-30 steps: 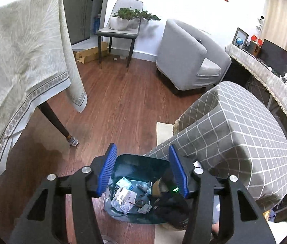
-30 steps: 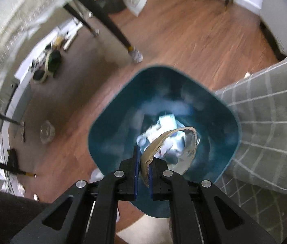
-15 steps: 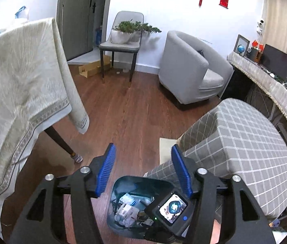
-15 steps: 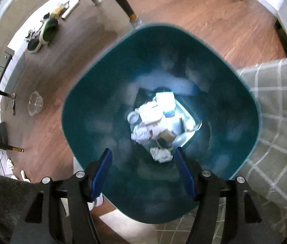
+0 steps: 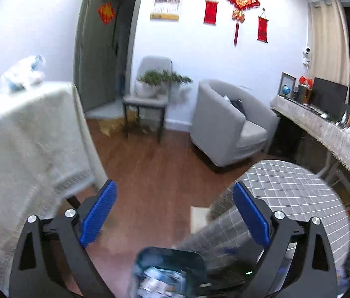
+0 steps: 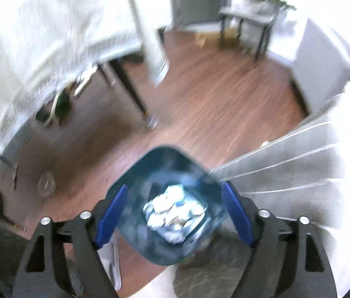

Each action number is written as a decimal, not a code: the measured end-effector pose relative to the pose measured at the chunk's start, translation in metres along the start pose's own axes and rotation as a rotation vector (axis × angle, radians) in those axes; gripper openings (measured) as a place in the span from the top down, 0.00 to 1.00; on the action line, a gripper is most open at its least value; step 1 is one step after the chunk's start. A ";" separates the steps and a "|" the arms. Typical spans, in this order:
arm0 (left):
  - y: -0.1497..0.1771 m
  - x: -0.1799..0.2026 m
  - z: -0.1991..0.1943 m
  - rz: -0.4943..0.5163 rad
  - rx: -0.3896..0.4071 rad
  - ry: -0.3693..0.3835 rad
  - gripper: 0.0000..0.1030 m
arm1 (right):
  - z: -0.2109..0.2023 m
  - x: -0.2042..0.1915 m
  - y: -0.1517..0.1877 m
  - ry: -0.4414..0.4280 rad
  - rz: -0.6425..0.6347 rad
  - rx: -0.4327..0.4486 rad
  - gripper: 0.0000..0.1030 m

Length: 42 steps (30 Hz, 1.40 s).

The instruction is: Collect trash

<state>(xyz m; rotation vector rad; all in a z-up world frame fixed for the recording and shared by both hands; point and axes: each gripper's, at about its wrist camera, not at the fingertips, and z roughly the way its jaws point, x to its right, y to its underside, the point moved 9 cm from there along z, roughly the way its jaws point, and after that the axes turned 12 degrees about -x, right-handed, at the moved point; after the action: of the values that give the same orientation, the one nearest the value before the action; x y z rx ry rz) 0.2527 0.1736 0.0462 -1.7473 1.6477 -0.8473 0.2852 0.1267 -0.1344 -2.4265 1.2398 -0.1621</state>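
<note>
A teal trash bin (image 6: 167, 206) stands on the wooden floor beside a grey checked table. Crumpled white and blue trash (image 6: 175, 211) lies at its bottom. My right gripper (image 6: 173, 209) hangs high above the bin, its jaws opening, with nothing between the blue pads. The bin's rim (image 5: 170, 255) also shows at the bottom of the left wrist view, with trash (image 5: 160, 280) inside. My left gripper (image 5: 175, 213) points out over the floor above the bin; its jaws are opening wide and hold nothing.
A table with a cream cloth (image 5: 26, 144) stands at the left; its dark leg (image 6: 130, 89) reaches the floor. The grey checked table (image 5: 294, 198) is at the right. A grey armchair (image 5: 227, 124) and a plant stand (image 5: 147, 104) are farther back.
My right gripper let go of a strip of trash into the bin, opened and rose. My left gripper opened wider, rose and tilted up toward the room.
</note>
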 end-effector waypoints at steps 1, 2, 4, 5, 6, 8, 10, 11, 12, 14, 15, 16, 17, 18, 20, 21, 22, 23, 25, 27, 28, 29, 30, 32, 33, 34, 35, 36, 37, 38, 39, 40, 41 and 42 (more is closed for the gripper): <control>0.002 0.002 -0.003 0.028 0.006 -0.042 0.07 | -0.014 0.006 0.001 0.024 0.012 0.025 0.15; 0.006 0.005 -0.007 0.055 0.003 -0.079 0.07 | -0.033 0.014 0.003 0.069 0.024 0.060 0.12; 0.013 0.007 -0.016 0.039 -0.003 -0.067 0.07 | -0.057 0.020 0.007 0.102 0.033 0.101 0.11; 0.015 0.007 -0.024 0.018 0.004 -0.057 0.06 | -0.069 0.023 0.010 0.107 0.037 0.120 0.10; 0.017 0.007 -0.030 0.003 0.010 -0.054 0.05 | -0.085 0.027 0.015 0.122 0.045 0.146 0.08; 0.024 0.006 -0.043 -0.019 0.019 -0.061 0.05 | -0.111 0.037 0.025 0.157 0.057 0.191 0.04; 0.033 0.008 -0.055 -0.018 0.025 -0.084 0.04 | -0.139 0.047 0.038 0.180 0.075 0.230 0.04; 0.036 0.009 -0.058 -0.018 0.027 -0.092 0.04 | -0.149 0.051 0.045 0.190 0.084 0.245 0.04; 0.040 0.011 -0.061 -0.018 0.025 -0.097 0.04 | -0.162 0.058 0.054 0.202 0.094 0.263 0.04; 0.050 0.017 -0.066 -0.021 0.017 -0.095 0.04 | -0.186 0.069 0.072 0.224 0.119 0.303 0.03; 0.056 0.019 -0.068 -0.020 0.014 -0.094 0.04 | -0.195 0.074 0.081 0.231 0.134 0.318 0.03; 0.063 0.021 -0.070 -0.019 0.012 -0.097 0.04 | -0.202 0.076 0.087 0.238 0.147 0.327 0.03; 0.069 0.025 -0.072 -0.016 0.012 -0.105 0.04 | -0.210 0.078 0.097 0.247 0.160 0.336 0.03; 0.076 0.028 -0.074 -0.012 0.013 -0.111 0.04 | -0.218 0.083 0.108 0.263 0.174 0.347 0.03; 0.088 0.031 -0.079 -0.004 0.016 -0.118 0.04 | -0.230 0.088 0.128 0.305 0.175 0.377 0.03; 0.092 0.033 -0.081 0.000 0.017 -0.119 0.04 | -0.239 0.091 0.140 0.344 0.166 0.400 0.03; 0.097 0.035 -0.083 0.005 0.016 -0.117 0.04 | -0.244 0.092 0.148 0.365 0.163 0.411 0.03; 0.103 0.038 -0.087 0.010 0.021 -0.117 0.04 | -0.249 0.095 0.156 0.385 0.165 0.418 0.03; 0.112 0.041 -0.093 0.014 0.028 -0.120 0.04 | -0.257 0.099 0.174 0.375 0.196 0.433 0.03; 0.124 0.043 -0.101 0.010 0.041 -0.117 0.03 | -0.262 0.104 0.189 0.364 0.239 0.454 0.03; 0.130 0.044 -0.104 0.007 0.046 -0.118 0.03 | -0.265 0.105 0.196 0.364 0.256 0.470 0.03; 0.139 0.043 -0.105 0.003 0.043 -0.130 0.03 | -0.268 0.105 0.203 0.361 0.269 0.484 0.03; 0.148 0.044 -0.106 0.004 0.033 -0.138 0.03 | -0.271 0.105 0.212 0.353 0.285 0.503 0.03; 0.164 0.045 -0.107 0.018 0.023 -0.150 0.03 | -0.278 0.103 0.228 0.342 0.296 0.536 0.03; 0.169 0.044 -0.107 0.020 0.024 -0.158 0.03 | -0.279 0.099 0.232 0.344 0.292 0.545 0.03; 0.175 0.042 -0.107 0.015 0.019 -0.163 0.03 | -0.281 0.098 0.237 0.344 0.288 0.558 0.03; 0.178 0.041 -0.107 0.006 0.011 -0.161 0.03 | -0.283 0.098 0.239 0.348 0.286 0.566 0.03; 0.178 0.040 -0.109 0.002 0.016 -0.161 0.03 | -0.283 0.099 0.243 0.359 0.288 0.569 0.03; 0.176 0.039 -0.113 -0.001 0.029 -0.164 0.03 | -0.281 0.101 0.245 0.365 0.297 0.566 0.03; 0.177 0.039 -0.116 -0.003 0.035 -0.164 0.03 | -0.279 0.103 0.247 0.361 0.306 0.564 0.03; 0.180 0.039 -0.116 -0.004 0.034 -0.160 0.03 | -0.278 0.104 0.248 0.356 0.314 0.564 0.03; 0.184 0.039 -0.114 -0.003 0.022 -0.154 0.03 | -0.278 0.104 0.248 0.348 0.317 0.567 0.03; 0.185 0.041 -0.113 -0.003 0.014 -0.150 0.03 | -0.278 0.105 0.249 0.338 0.321 0.571 0.03; 0.186 0.041 -0.112 -0.001 0.011 -0.146 0.03 | -0.278 0.107 0.250 0.327 0.328 0.574 0.03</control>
<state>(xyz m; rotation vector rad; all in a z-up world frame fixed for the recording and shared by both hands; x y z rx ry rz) 0.0500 0.1218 -0.0261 -1.7594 1.5440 -0.7096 0.0829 -0.1730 0.0083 -1.7255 1.4619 -0.7302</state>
